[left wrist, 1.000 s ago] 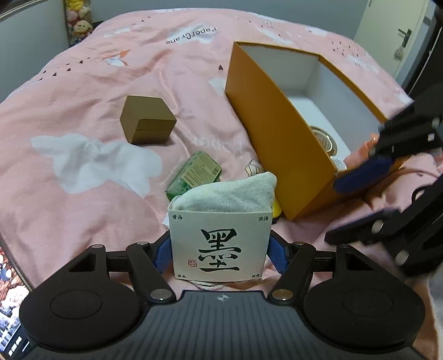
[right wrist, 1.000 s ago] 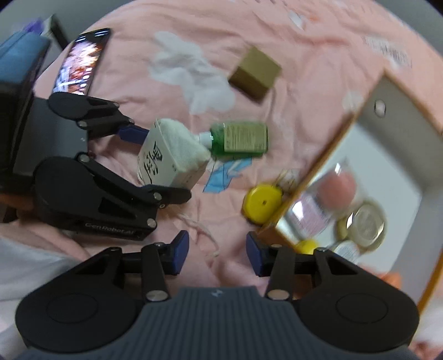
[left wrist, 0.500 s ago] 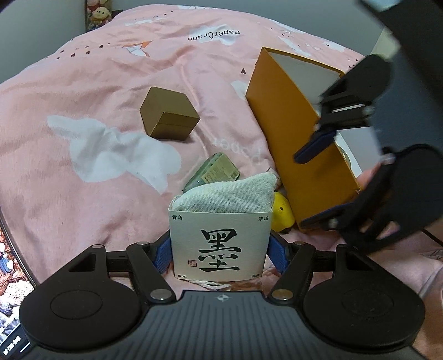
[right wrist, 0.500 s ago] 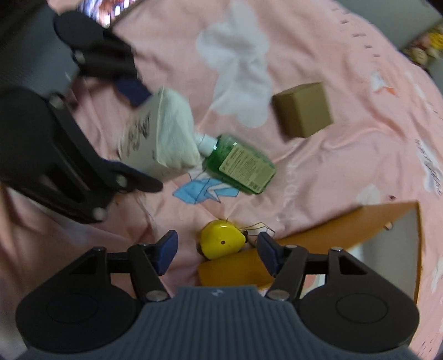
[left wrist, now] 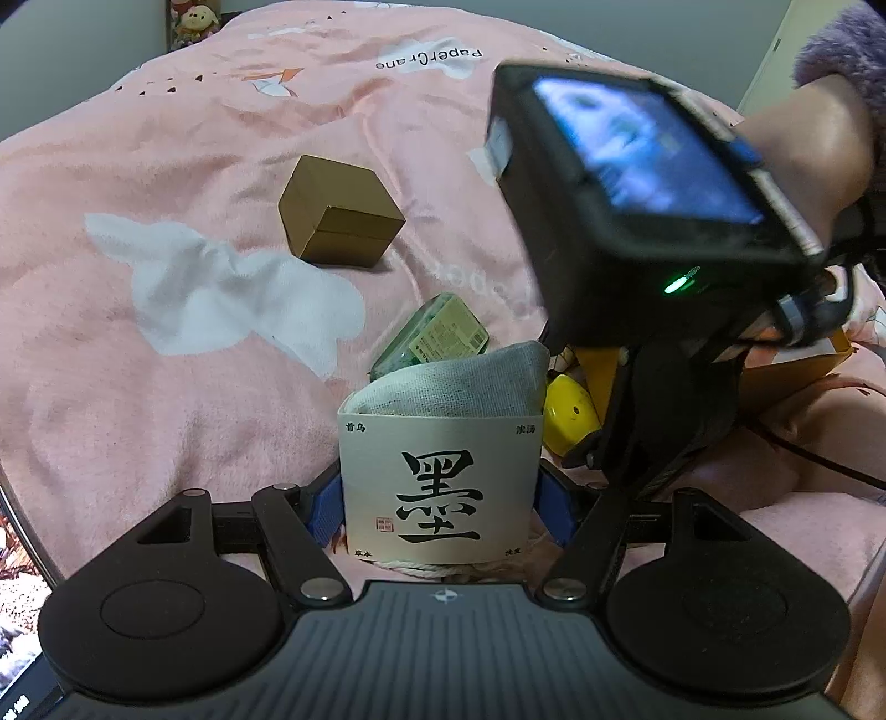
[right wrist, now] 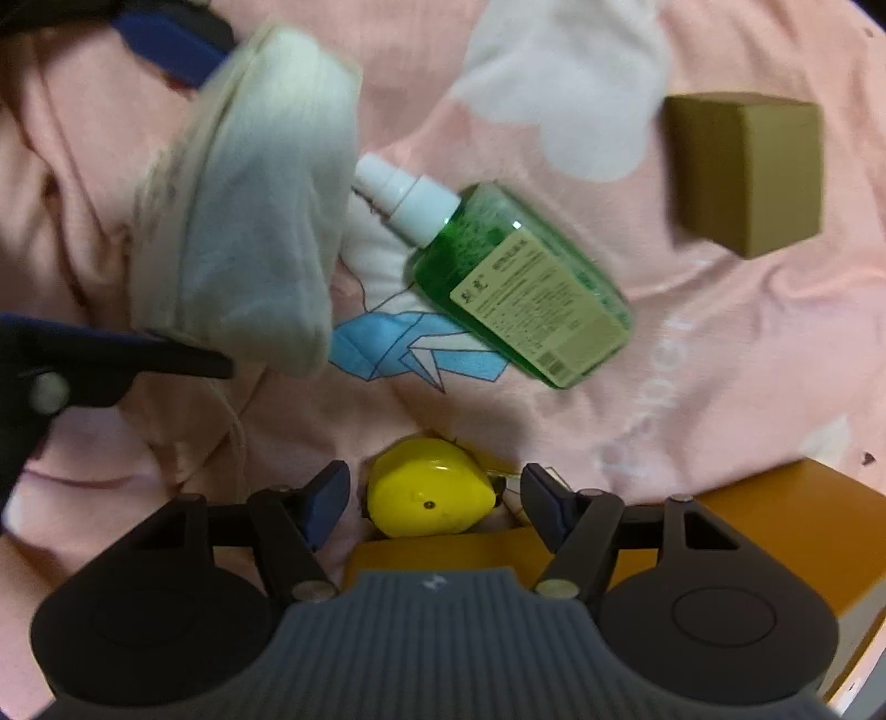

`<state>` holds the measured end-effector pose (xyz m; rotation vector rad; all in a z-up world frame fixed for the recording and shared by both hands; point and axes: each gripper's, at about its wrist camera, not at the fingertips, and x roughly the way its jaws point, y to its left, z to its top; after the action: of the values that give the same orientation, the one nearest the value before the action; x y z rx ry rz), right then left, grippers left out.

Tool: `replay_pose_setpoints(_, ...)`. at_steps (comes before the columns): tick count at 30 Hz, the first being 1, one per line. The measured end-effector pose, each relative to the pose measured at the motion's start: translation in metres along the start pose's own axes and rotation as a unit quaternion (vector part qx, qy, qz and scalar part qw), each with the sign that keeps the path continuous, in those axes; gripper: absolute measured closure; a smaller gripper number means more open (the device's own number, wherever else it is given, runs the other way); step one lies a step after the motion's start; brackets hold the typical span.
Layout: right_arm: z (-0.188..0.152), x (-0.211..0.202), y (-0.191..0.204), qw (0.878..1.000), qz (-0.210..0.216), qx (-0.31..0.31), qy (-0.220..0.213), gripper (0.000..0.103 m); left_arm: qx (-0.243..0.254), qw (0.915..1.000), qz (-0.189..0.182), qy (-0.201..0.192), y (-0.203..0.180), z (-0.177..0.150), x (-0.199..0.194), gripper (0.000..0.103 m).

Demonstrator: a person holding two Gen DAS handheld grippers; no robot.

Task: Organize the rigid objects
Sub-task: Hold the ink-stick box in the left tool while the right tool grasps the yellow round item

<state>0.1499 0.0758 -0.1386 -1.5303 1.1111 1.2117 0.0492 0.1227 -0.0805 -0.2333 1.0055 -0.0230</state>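
Note:
My left gripper is shut on a white card packet with a black character and a grey cloth pouch on top. In the right wrist view that packet sits between the left fingers. My right gripper points straight down, its jaws opening. A yellow lemon-shaped object lies between them with a gap on each side, against the orange box. A green spray bottle lies flat on the pink blanket, and a brown cube box stands beyond it.
In the left wrist view the right tool's body with its lit screen hides most of the orange box. A hand and a fuzzy sleeve hold it. A screen lies at the bed's left edge, and plush toys sit far back.
The right gripper rolled, dropped toward the blanket and widened its jaws, which now straddle the yellow object. In the left view it came across in front of the orange box. The left grip is unchanged.

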Motion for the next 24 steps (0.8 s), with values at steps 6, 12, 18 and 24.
replay_pose_setpoints(6, 0.009, 0.020, -0.001, 1.000, 0.012, -0.006, 0.028, 0.035, 0.005, 1.0000, 0.003, 0.003, -0.002, 0.001, 0.004, 0.023)
replay_pose_setpoints(12, 0.015, 0.028, -0.004, 0.998, 0.020, -0.001, 0.058, 0.035, 0.009, 0.9999, 0.008, 0.007, -0.004, 0.003, 0.008, 0.023)
replay_pose_setpoints(18, 0.023, 0.035, -0.007, 0.996, 0.016, 0.014, 0.083, 0.038, 0.010, 0.9999, 0.010, 0.008, -0.006, 0.002, 0.008, 0.023)
replay_pose_setpoints(24, 0.021, 0.036, -0.007, 0.997, 0.018, 0.021, 0.065, 0.040, 0.011, 0.9998, 0.012, 0.008, -0.007, 0.002, 0.008, 0.023)
